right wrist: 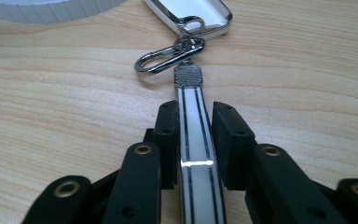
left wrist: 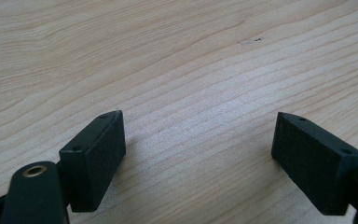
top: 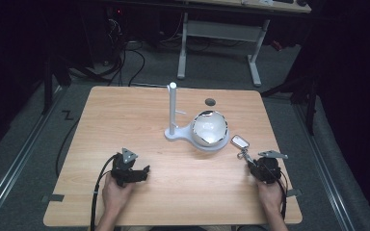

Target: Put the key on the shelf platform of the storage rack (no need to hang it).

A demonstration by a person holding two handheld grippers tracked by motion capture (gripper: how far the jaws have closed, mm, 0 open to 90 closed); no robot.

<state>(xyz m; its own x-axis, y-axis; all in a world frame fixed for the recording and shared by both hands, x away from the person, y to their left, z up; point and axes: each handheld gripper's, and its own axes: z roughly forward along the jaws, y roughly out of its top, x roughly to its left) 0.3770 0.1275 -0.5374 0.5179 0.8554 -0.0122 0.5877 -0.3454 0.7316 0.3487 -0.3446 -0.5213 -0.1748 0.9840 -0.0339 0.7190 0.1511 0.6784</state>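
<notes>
The right gripper (right wrist: pixel 193 116) is clamping its 2 fingers (right wrist: pixel 168 135) on the white, black-striped strap (right wrist: pixel 192 126) of a keychain with a silver clip (right wrist: pixel 168 58) and rectangular tag (top: pixel 240 141). The strap's long axis is running straight ahead toward the white bowl-shaped stand (top: pixel 210 129) with its upright peg (top: pixel 172 108). The left gripper (top: pixel 142 173) is resting wide open and empty, farther off on the wooden bench (top: pixel 125 110).

Wooden table (top: pixel 139 120) bearing a white stand (top: pixel 173 111) with an upright post, its base touching a white bowl (top: pixel 210 129) on the right. A dark round hole (top: pixel 210 101) lies behind the bowl. A white-legged desk (top: pixel 220 33) stands beyond, over grey floor (top: pixel 29 130).
</notes>
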